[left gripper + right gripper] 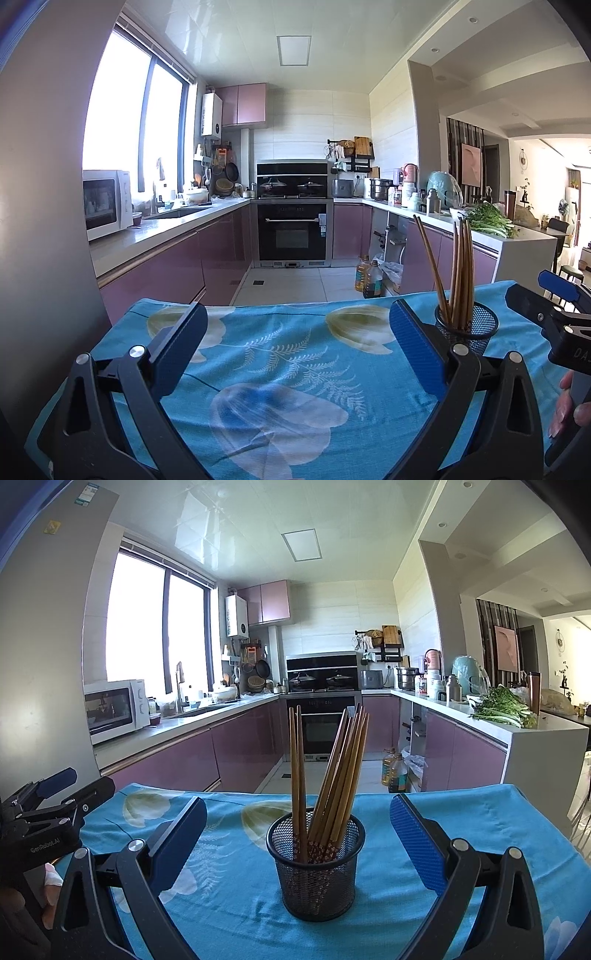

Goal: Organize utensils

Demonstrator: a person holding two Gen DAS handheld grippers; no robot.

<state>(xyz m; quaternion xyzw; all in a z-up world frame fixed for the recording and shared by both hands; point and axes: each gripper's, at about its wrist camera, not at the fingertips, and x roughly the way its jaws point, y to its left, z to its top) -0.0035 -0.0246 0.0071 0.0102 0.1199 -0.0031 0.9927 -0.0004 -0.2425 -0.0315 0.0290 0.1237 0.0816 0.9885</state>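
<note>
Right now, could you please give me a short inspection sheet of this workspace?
Surface: blue floral cloth covers the table.
Job's things: wooden chopsticks stand upright in a black mesh holder, leaning in two bunches.
Clutter: nothing seen on the cloth besides the holder.
Grippers: left gripper open, empty, over bare cloth; right gripper open, empty, the holder between its fingers, untouched.
Cables: nothing seen.
Surroundings: kitchen; microwave, oven, leafy greens on the counter, oil bottles on the floor.
</note>
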